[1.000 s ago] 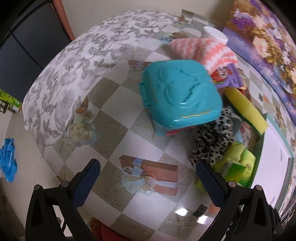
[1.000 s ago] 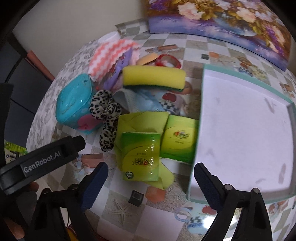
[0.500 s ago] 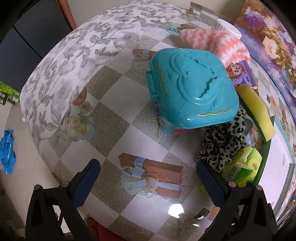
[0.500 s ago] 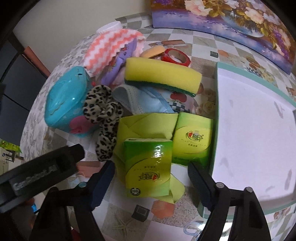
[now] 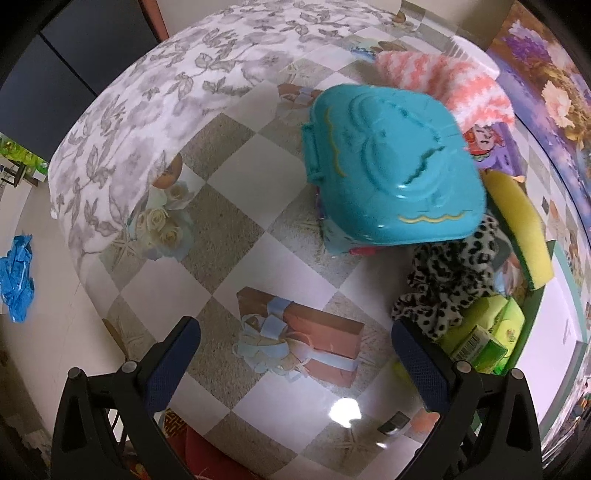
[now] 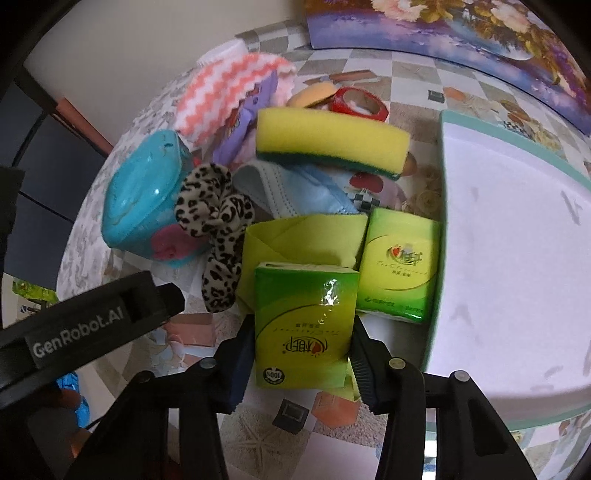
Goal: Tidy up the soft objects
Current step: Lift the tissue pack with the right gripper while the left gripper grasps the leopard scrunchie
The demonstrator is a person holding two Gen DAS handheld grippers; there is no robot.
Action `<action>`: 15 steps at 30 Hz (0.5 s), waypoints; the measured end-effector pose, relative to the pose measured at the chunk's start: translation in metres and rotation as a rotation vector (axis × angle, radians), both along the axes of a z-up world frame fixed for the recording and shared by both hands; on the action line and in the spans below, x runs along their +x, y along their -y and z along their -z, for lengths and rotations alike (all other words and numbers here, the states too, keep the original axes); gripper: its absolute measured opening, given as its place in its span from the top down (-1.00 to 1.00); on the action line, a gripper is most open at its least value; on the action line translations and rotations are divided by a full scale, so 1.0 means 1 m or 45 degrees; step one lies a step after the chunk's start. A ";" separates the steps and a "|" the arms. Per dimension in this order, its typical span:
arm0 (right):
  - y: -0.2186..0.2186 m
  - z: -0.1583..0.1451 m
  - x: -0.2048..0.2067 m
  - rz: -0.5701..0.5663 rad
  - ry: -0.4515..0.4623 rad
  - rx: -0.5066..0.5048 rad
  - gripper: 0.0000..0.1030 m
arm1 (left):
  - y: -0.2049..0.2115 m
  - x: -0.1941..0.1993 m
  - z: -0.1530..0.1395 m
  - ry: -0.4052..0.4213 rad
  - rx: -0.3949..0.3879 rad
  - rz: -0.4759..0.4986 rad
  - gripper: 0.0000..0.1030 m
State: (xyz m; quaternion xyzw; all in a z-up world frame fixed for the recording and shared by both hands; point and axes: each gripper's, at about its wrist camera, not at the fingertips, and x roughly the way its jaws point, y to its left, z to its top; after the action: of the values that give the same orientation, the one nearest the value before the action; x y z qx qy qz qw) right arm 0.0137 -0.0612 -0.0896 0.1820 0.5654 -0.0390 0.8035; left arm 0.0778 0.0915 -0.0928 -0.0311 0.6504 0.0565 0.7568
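Note:
My right gripper [image 6: 301, 350] points down at a green tissue pack [image 6: 306, 325] that lies on a yellow-green cloth [image 6: 303, 236]. Its jaws are closing, and both pads touch the pack's sides. A second green tissue pack [image 6: 399, 266] lies to the right against the white box [image 6: 517, 240]. Behind are a leopard scrunchie [image 6: 218, 221], a blue face mask [image 6: 295, 188], a yellow sponge [image 6: 328, 140] and a pink zigzag cloth [image 6: 221, 92]. My left gripper [image 5: 291, 332] hangs open over bare tablecloth, short of the scrunchie [image 5: 443, 280], with nothing between its fingers.
A teal plastic case [image 5: 391, 166] stands left of the pile, partly on the scrunchie. A red tape roll [image 6: 360, 101] and a round orange pad [image 6: 314, 94] lie at the back. The left gripper's body [image 6: 74, 332] crosses the right view's lower left. A flowered picture [image 6: 480, 33] leans behind.
The right jaws have narrowed from wide apart to the sides of the green tissue pack, and the gripper has come closer to it. The left gripper stays open and has only turned slightly.

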 end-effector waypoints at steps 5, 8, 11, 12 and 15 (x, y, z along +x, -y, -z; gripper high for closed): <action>0.015 -0.012 -0.008 0.031 0.018 0.010 0.02 | 0.017 -0.006 -0.006 0.023 0.013 0.029 -1.00; 0.025 -0.021 -0.016 0.046 0.033 0.004 0.02 | 0.029 -0.011 -0.014 0.033 0.012 0.051 -1.00; 0.037 -0.031 -0.023 0.076 0.060 0.016 0.02 | 0.041 -0.014 -0.020 0.053 0.006 0.074 -1.00; 0.040 -0.034 -0.025 0.087 0.071 0.015 0.02 | 0.047 -0.014 -0.029 0.056 0.004 0.087 -1.00; 0.049 -0.043 -0.029 0.117 0.099 0.024 0.02 | 0.064 -0.020 -0.036 0.080 0.005 0.138 -0.93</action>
State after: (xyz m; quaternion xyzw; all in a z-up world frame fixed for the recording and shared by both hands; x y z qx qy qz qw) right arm -0.0149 -0.1098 -0.0470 0.2167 0.5253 -0.0635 0.8204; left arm 0.0580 0.0275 -0.0569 0.0038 0.6268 0.0157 0.7790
